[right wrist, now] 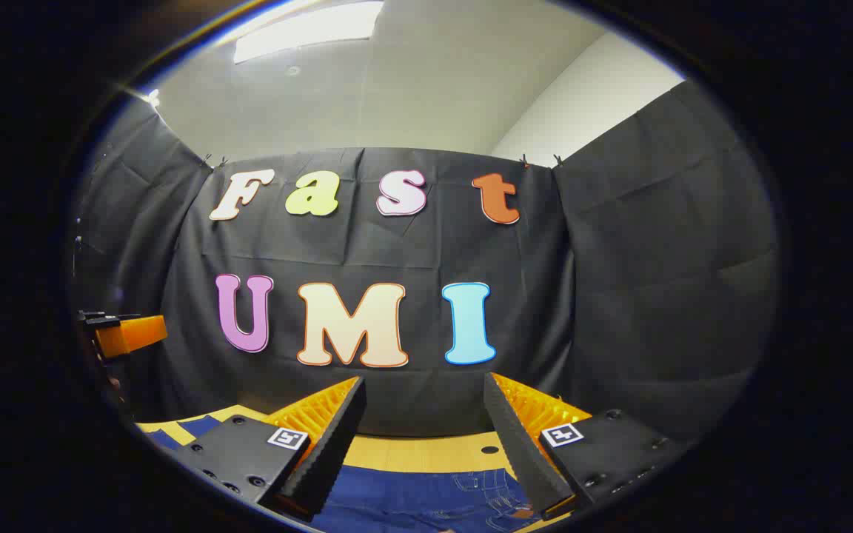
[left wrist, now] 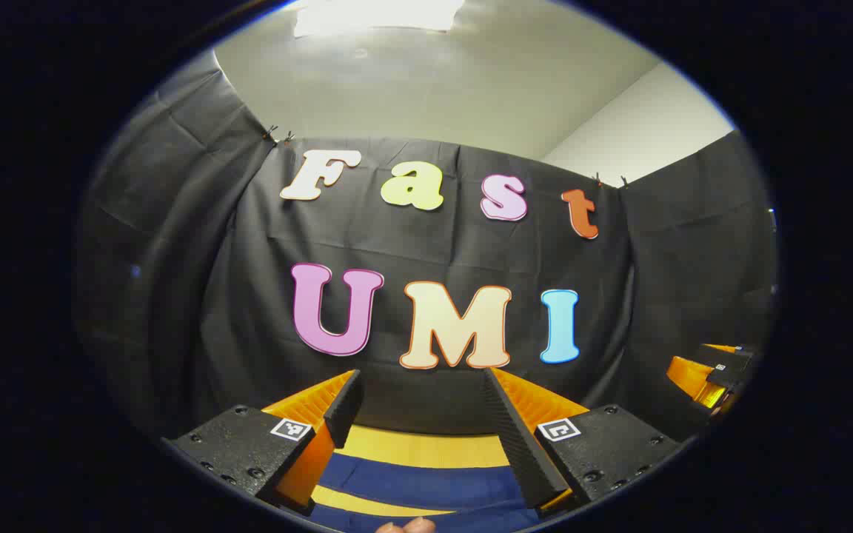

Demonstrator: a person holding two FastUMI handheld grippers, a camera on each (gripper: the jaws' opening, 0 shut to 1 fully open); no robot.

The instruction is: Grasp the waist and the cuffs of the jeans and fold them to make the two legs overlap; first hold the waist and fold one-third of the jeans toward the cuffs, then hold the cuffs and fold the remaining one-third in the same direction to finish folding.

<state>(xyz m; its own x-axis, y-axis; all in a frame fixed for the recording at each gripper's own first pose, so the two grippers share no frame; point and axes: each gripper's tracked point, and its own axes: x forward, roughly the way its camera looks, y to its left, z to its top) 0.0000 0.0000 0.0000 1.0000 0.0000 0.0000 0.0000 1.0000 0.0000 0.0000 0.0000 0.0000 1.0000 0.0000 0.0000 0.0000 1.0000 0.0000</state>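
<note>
**Lying flat beneath two raised, open grippers: jeans on a wooden table**

Jeans (right wrist: 426,500) of blue denim lie spread on the table (right wrist: 426,451), below and between the fingers of both tools. In the right gripper view, stitched seams and what looks like a pocket show in the cloth just under the gap of the right gripper (right wrist: 420,414); its two fingers stand well apart with nothing between them, raised clear of the denim. In the left gripper view, the jeans (left wrist: 419,485) appear as a blue band across the table (left wrist: 426,448), with a strip of wood showing nearer the camera. The left gripper (left wrist: 420,407) likewise has its fingers spread wide and grips nothing. Fingertips of a hand (left wrist: 406,526) show at the bottom edge, under the left gripper. Each tool also appears in the other's view: the right gripper (left wrist: 711,370) off to the right of the left one, the left gripper (right wrist: 123,334) off to the left of the right one. Beyond both, black cloth (right wrist: 656,259) forms the backdrop.
</note>
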